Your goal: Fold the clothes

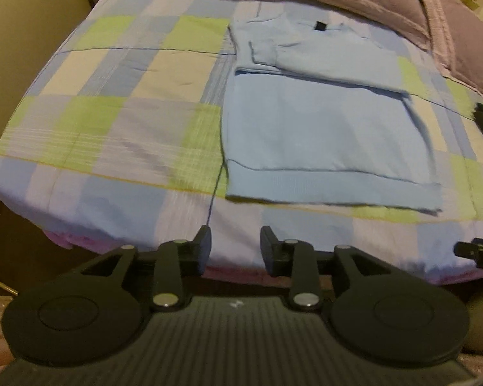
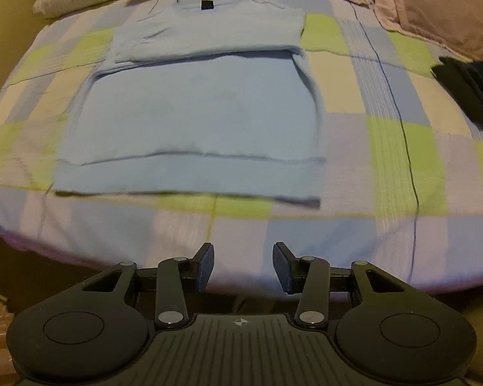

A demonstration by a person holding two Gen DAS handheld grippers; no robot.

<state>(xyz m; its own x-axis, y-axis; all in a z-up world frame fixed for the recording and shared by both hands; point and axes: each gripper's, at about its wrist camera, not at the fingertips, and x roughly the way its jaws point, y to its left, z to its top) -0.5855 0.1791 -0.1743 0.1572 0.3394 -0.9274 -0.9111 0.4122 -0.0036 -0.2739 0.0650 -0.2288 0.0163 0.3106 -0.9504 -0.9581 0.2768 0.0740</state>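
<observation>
Covering the bed, a checked quilt [image 2: 386, 148] bears a blue sweatshirt [image 2: 196, 112]; both grippers — left [image 1: 236, 251], right [image 2: 243, 265] — spread, empty.

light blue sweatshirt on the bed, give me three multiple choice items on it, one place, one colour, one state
1. Where does the light blue sweatshirt lie?
A. flat on the checked bedspread
B. on the pillows
C. on the floor

2. What colour is the small tag at its collar?
A. white
B. black
C. red

3. How do the right tongs stand?
A. shut on the hem
B. shut on a sleeve
C. open and empty

Answers: 1 A, the garment is spread on the bedspread, short of the pillows. 2 B, a dark square shows at the collar. 3 C, a clear gap shows between the fingers, short of the hem.
</observation>
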